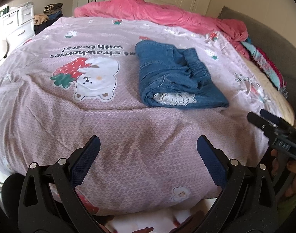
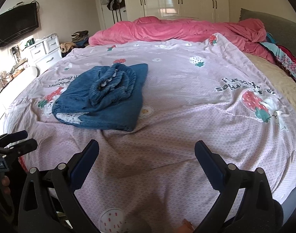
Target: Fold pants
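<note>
Left gripper [image 1: 148, 145] and right gripper [image 2: 147, 151] spread wide, empty, low over the pink bedspread [image 1: 128, 120]; denim pants [image 1: 177, 77] folded ahead, well apart. Soft, limp, probably light; best pinched at the thick folded edge, away from the loose elastic waistband [image 2: 113, 83].

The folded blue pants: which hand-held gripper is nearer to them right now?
Neither clearly. The blue pants lie ahead and to the right of the left hand-held gripper, ahead and to the left of the right hand-held gripper; both are open, apart from them.
</note>
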{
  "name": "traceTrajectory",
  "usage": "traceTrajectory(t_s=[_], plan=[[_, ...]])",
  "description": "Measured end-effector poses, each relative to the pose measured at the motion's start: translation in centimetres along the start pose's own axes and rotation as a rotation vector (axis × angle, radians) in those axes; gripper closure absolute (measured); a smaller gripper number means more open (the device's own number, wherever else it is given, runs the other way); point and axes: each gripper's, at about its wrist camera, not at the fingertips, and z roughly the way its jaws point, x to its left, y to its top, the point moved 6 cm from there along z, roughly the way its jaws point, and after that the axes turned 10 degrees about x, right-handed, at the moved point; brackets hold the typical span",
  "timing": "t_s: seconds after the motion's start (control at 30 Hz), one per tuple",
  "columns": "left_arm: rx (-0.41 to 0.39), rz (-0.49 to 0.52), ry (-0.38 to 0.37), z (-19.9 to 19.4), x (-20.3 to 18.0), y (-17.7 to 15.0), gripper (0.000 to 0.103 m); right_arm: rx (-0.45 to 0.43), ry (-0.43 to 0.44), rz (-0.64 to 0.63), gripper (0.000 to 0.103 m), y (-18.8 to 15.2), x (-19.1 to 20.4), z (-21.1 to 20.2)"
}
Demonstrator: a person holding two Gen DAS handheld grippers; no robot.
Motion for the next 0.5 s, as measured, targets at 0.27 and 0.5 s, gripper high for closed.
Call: traceTrajectory(t_s=[0.27,0.5], plan=[[-0.014,-0.096,0.010,-0.3,3.8,2.6,0.009,0.011,-0.124,0.091,0.004,2.5,-7.4,0.5],[0.025,-0.223,0.284,2.5,16.8,10.2,0.009,0.080,-0.296,0.346,0.004,7.5,-24.1,3.1]])
